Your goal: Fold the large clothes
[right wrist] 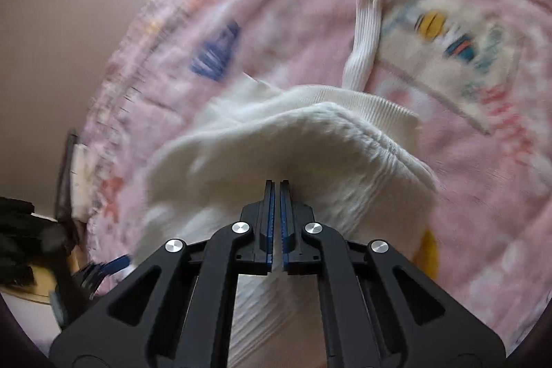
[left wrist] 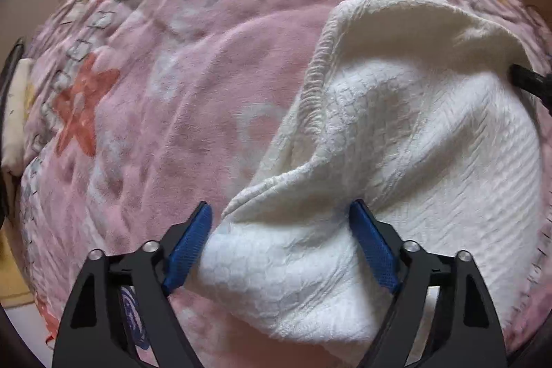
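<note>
Garment (left wrist: 396, 161), white and textured with a ribbed hem, is lying bunched on a pink blanket (left wrist: 155, 92), toward its right side in the left wrist view. The left gripper (left wrist: 283, 223) is hovering with its blue pads spread wide, a fold of the garment sitting between them but not pinched. The right gripper (right wrist: 276, 192) is clenching the garment's edge between closed jaws, lifting a ridge of cloth. The blanket is carrying printed stars, a blue heart and stitch-like lines; a pale panel with coloured lettering is showing in the right wrist view, too blurred to read. A beige wall (right wrist: 69, 6) is standing behind.
</note>
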Motion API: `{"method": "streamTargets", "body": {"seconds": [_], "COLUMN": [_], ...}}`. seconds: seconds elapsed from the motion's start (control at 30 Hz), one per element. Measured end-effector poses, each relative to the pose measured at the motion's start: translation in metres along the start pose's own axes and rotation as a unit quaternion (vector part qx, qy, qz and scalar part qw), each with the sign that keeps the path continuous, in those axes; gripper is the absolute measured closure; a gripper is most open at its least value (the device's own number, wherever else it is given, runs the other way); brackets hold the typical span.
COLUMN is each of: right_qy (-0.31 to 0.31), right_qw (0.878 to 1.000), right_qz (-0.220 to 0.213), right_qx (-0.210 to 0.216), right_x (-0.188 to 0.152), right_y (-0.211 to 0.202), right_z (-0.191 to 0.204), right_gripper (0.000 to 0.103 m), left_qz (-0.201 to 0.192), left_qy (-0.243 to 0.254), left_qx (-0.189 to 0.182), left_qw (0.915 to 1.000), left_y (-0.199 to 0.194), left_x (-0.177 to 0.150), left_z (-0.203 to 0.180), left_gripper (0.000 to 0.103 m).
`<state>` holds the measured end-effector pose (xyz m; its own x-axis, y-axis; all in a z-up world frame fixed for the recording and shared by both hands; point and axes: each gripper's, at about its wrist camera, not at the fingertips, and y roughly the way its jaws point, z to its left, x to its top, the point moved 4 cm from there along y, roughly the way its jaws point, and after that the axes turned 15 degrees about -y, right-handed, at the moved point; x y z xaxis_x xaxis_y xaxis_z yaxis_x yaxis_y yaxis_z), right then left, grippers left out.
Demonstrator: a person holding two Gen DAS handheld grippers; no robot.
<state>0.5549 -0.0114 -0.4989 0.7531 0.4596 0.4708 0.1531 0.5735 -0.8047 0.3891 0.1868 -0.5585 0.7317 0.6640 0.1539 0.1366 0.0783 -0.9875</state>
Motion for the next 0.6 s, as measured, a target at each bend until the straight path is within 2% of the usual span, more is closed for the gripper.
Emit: {"method": "streamTargets", "body": {"seconds": [0.07,0.13,0.17,0.23,0.3,0.33,0.4,0.43,0.5,0.57,0.6], "right_qy": [-0.006,0.002,0.019,0.054,0.079,0.085,0.075,0.062,0.057,0.047,0.036], "right_qw": [0.999,0.998,0.997,0.994,0.993,0.994,0.995,0.997,0.998,0.998,0.998], "right_qz": [-0.037,-0.036,-0.042,-0.056,-0.046,-0.036,-0.052,-0.044,-0.030,-0.020,-0.016], "right_qx": [0.027,0.042,0.059,0.072,0.072,0.059,0.026,0.005,-0.022,-0.043,-0.053], "right_x": [-0.027,-0.061,-0.088,-0.129,-0.165,-0.182,-0.195,-0.198,-0.203,-0.204,-0.203], "right_y": [-0.042,-0.060,-0.068,-0.070,-0.056,-0.047,-0.042,-0.036,-0.025,-0.015,-0.011], "right_z": [0.024,0.041,0.050,0.060,0.067,0.069,0.072,0.073,0.074,0.077,0.080], "right_gripper": [0.100,0.100,0.100,0.100,0.100,0.100,0.103,0.103,0.103,0.103,0.103], "left_qz": [0.001,-0.007,-0.014,-0.029,-0.043,-0.047,-0.038,-0.025,-0.015,-0.022,-0.011], "left_qy": [0.015,0.013,0.001,-0.019,0.004,0.028,0.054,0.064,0.092,0.120,0.131], "left_qx": [-0.012,-0.024,-0.035,-0.069,-0.104,-0.109,-0.109,-0.108,-0.078,-0.028,-0.013], "left_qw": [0.9998,0.9996,0.9993,0.9970,0.9937,0.9925,0.9919,0.9917,0.9926,0.9922,0.9912], "left_y": [-0.014,-0.035,-0.045,-0.065,-0.080,-0.080,-0.067,-0.056,-0.027,-0.002,0.012], "left_x": [0.002,0.009,0.014,0.029,0.046,0.053,0.062,0.066,0.076,0.083,0.084], "left_z": [-0.006,-0.013,-0.016,-0.031,-0.068,-0.088,-0.116,-0.128,-0.149,-0.158,-0.160], "left_gripper": [0.033,0.039,0.039,0.039,0.038,0.037,0.037,0.037,0.042,0.042,0.042]}}
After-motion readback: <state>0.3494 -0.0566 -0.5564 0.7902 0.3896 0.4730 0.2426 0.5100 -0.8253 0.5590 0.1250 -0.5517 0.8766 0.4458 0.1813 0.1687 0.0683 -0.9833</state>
